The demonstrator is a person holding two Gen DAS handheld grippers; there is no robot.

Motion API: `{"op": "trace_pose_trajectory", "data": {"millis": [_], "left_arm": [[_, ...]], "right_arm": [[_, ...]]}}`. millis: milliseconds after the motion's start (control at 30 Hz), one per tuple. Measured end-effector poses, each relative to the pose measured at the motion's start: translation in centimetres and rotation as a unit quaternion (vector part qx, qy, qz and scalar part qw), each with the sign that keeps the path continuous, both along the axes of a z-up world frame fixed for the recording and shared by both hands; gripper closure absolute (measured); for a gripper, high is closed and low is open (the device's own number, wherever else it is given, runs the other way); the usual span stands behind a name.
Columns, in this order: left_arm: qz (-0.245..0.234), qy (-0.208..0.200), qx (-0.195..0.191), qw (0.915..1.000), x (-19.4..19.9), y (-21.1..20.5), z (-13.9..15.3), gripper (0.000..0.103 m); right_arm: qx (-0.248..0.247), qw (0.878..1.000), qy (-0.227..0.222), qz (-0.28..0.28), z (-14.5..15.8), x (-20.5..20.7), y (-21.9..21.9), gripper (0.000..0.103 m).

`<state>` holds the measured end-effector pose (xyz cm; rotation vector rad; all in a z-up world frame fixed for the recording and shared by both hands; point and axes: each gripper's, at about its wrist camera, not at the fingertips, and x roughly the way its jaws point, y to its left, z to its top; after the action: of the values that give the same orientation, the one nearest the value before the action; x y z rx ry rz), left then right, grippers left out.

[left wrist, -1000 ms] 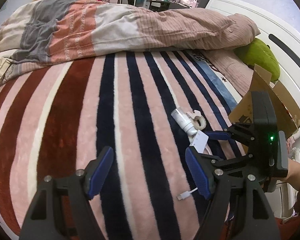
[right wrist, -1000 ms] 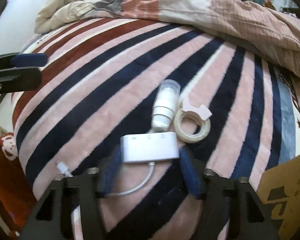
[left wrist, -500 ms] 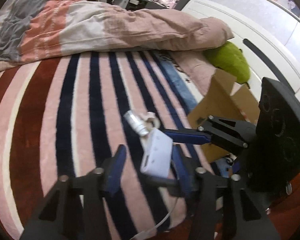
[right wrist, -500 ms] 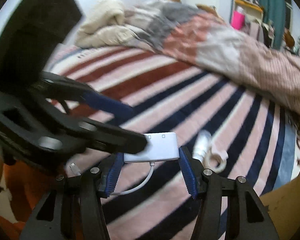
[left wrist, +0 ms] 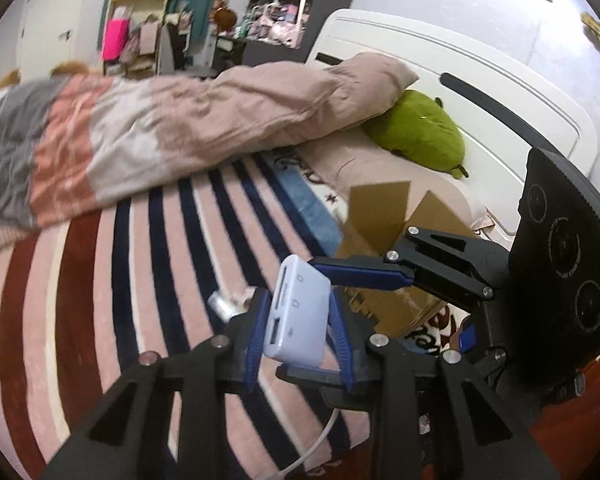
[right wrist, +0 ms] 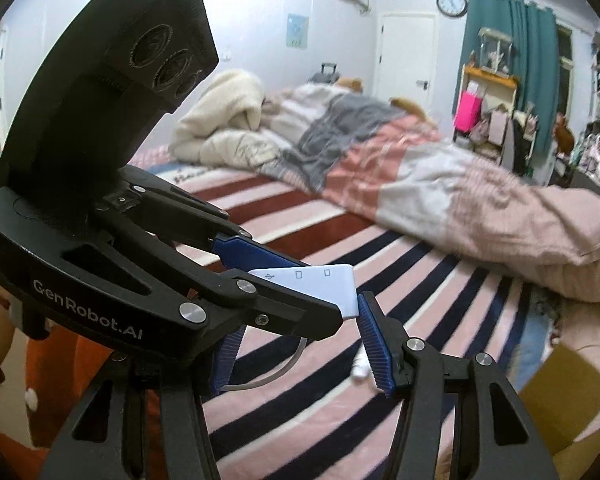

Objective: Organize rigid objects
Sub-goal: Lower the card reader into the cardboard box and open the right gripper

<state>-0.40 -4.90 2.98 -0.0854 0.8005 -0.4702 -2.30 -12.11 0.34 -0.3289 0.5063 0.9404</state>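
Observation:
A white multi-port adapter (left wrist: 296, 312) with a thin white cable (left wrist: 312, 452) hangs in the air above the striped blanket (left wrist: 100, 320). My left gripper (left wrist: 298, 336) is closing its jaws on the adapter, and both blue pads touch its long sides. My right gripper (right wrist: 300, 336) is shut on the same adapter (right wrist: 312, 284) across its short ends; its near pad is hidden behind the left gripper's black body. A small white bottle (left wrist: 220, 306) lies on the blanket below, with a blurred tape roll beside it.
An open cardboard box (left wrist: 380, 216) stands on the bed to the right of the grippers. A green plush (left wrist: 420, 136) lies by the white headboard. A crumpled duvet (left wrist: 180, 128) fills the far side of the bed. Cluttered shelves stand beyond.
The right gripper lifted the adapter off the blanket. The left gripper rose, swung in and narrowed its jaws onto the adapter. Bottle and tape stayed on the bed.

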Motion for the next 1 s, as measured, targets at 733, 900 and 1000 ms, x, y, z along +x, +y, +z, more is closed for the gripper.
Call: {"op": "trace_pose_trajectory", "data": {"millis": [733, 900, 1000], "left_arm": [[-0.144, 0.045, 0.027, 0.9882, 9.9, -19.2, -1.2, 0.077], [-0.153, 0.070, 0.019, 0.9856, 11.1, -20.4, -2.9, 0.078], [-0.158, 0.076, 0.016, 0.9845, 11.2, -20.5, -3.4, 0.078]], "right_arm": [[-0.064, 0.984, 0.048, -0.160, 1.5, 6.9, -17.0, 0.051], [-0.102, 0.975, 0.082, -0.177, -0.2, 8.6, -18.5, 0.051], [-0.123, 0.972, 0.093, -0.178, -0.7, 8.7, -18.5, 0.051]]}}
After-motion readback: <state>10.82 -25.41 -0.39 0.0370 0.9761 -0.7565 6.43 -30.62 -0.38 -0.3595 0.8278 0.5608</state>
